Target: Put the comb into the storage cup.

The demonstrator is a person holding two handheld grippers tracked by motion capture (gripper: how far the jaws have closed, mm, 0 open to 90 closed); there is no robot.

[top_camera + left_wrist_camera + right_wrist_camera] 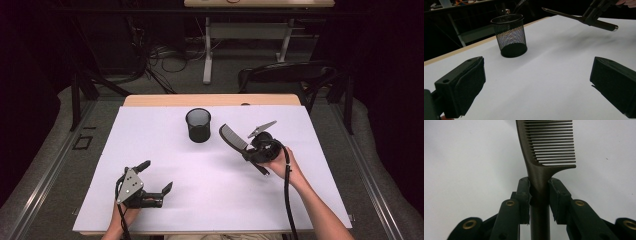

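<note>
Right gripper (539, 191) clamped on dark plastic comb (549, 147), raised beside black wire-mesh cup (198, 125). Left gripper (156, 181) low over white table (210, 190), jaws spread wide.

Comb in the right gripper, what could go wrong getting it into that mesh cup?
The right gripper clamps the comb on its narrow handle, so the long toothed end might pivot or slip in the grip. The mesh cup stands free on the white table; a sideways knock from the comb could tip or slide it, since the left gripper isn't steadying it.
</note>
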